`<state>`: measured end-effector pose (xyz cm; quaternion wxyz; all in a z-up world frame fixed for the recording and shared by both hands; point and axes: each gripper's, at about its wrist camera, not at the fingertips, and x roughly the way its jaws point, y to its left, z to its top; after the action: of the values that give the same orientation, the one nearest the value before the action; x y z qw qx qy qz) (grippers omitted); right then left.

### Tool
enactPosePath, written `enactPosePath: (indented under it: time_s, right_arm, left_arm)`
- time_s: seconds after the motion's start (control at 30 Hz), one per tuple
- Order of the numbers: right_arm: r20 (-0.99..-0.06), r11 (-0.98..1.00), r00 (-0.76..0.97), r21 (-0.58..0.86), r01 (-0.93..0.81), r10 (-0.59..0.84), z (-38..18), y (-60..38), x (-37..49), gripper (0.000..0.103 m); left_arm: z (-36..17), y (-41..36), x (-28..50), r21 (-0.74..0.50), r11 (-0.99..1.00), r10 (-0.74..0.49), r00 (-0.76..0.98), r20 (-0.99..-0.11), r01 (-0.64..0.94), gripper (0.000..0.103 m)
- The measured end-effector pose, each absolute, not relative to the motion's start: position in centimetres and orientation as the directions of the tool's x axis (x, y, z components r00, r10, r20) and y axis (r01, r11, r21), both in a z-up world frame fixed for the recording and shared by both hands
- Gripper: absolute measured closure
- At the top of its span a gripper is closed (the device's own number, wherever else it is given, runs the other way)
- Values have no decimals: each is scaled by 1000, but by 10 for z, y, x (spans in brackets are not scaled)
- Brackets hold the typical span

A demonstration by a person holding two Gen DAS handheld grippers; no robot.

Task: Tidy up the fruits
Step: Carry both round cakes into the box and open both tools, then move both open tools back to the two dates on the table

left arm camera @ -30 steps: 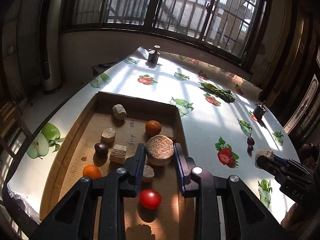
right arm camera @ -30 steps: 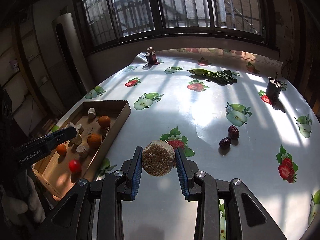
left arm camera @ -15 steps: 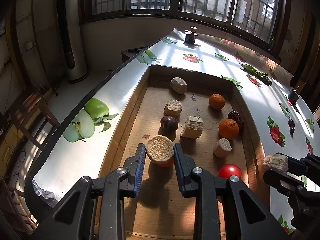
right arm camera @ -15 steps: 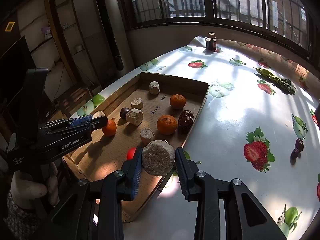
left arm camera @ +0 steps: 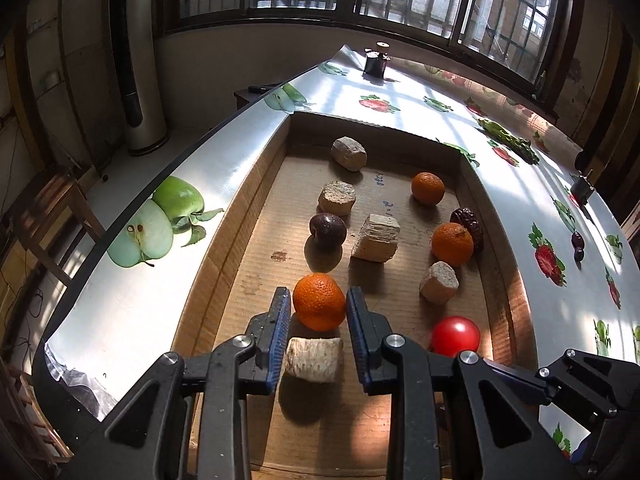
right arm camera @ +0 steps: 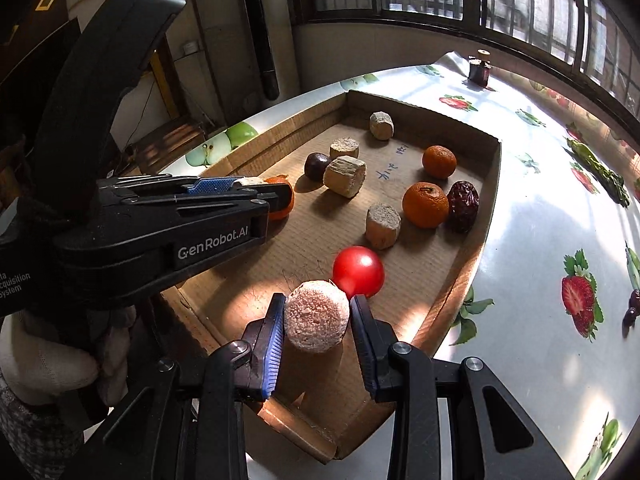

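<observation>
A shallow cardboard box lies on the table and holds oranges, beige corn-cob chunks, a dark plum, a red date and a red tomato. My left gripper is open over the box's near end; a beige chunk lies loose on the box floor between its jaws, with an orange just ahead. My right gripper is shut on a round beige chunk, held above the box's near corner beside the tomato.
The table wears a fruit-print cloth. Two dark dates lie on it to the right. A green vegetable and a small dark bottle stand far back. The table's left edge drops to the floor and a wooden chair.
My left gripper has opened and its beige chunk now lies on the box floor. My right gripper moved left and lower with its chunk, now above the box's near corner.
</observation>
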<state>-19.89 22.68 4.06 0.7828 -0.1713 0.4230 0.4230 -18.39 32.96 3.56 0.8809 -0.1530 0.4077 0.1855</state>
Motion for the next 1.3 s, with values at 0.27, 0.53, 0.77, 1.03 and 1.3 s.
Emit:
enactPosePath:
  time_s: [0.27,0.53,0.77,1.03,1.3]
  right_arm:
    - [-809,585,297,70,-808,508,37,229,-200,67]
    - [-798,594,302,85,-800,521,43,224,-201,63]
    - [-772,600,320,97,-794,549,57,215,-204,56]
    - [-749,639,358,111,-761,557,69,187,-197,51]
    - [-742,705,398,141,-695,540,75,139,-178,49]
  left_arm:
    - [43,334,-191,-143,869,206,610,-765,-473,55]
    - [50,332,-195,-161,863,202,618,-760,-479,43]
    - [63,321,-198,-133,869,229,626,-746,-476,41]
    - [76,299,-194,-95,889,243,637,-731,-448,37]
    - [86,267,-179,-63,917,229,650,-725,-393,36]
